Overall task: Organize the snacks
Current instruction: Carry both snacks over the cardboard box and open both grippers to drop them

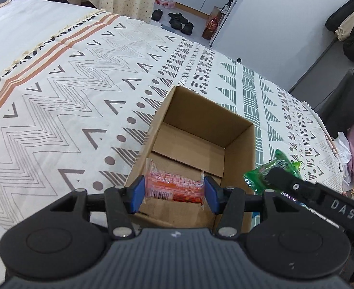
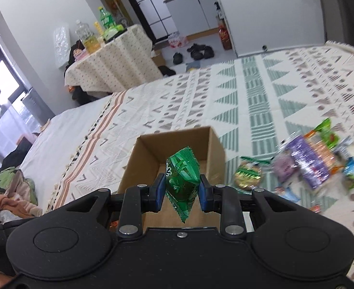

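Your left gripper (image 1: 174,193) has its blue pads clamped on a red snack packet (image 1: 174,187), a flat crinkly foil-plastic rectangle with crimped ends, held level over the near edge of the cardboard box (image 1: 239,149). Your right gripper (image 2: 181,192) is pinched on a green snack packet (image 2: 182,180), a glossy puffed pouch held on end, one serrated seam pointing down below the pads, the other up; in the right wrist view it sits in front of the box opening. From the left wrist view the same green packet shows just past the box's right wall, with the right gripper's black finger across it. The box is plain brown corrugated, rectangular, top open, inner bottom flaps visible; I can't tell whether anything already lies inside. It stands on a bedspread (image 1: 80,96), a cream woven cloth printed with grey chevrons, zigzags, dots and green triangles, plus orange stripes and a tasselled fringe along one edge. To the right of the box, a loose snack pile (image 2: 309,166) lies on the cloth: purple, green, blue and orange shiny wrappers, motion-blurred, and a round green-rimmed pack nearest the box.
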Action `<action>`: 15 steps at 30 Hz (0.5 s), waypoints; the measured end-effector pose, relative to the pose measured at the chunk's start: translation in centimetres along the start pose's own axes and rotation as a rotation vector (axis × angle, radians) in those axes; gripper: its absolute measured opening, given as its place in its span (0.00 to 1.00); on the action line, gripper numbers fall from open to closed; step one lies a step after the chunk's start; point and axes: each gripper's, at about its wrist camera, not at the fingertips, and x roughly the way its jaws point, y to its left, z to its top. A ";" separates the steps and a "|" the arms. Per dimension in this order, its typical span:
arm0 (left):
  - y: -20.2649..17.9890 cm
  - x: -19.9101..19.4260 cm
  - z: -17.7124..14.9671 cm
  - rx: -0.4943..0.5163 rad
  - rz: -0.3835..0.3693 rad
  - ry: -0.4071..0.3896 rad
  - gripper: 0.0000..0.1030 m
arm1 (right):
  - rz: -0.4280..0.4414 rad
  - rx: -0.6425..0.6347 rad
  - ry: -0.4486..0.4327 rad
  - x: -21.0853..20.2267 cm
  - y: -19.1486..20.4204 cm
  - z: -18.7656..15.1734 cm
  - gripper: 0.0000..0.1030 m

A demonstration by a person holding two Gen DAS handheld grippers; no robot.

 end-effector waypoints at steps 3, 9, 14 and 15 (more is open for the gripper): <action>-0.3 0.7 0.4 0.003 0.000 0.010 0.52 | 0.006 0.002 0.018 1.0 0.1 -0.2 0.27; -0.4 0.8 1.1 -0.013 0.041 -0.003 0.67 | 0.010 0.038 0.055 2.3 -0.8 -0.3 0.27; -0.3 0.6 1.0 -0.017 0.087 -0.005 0.73 | 0.037 0.047 0.067 3.1 -0.6 -0.6 0.30; -0.4 0.6 1.0 -0.018 0.095 -0.002 0.74 | 0.047 0.047 0.065 3.1 -0.5 -0.6 0.31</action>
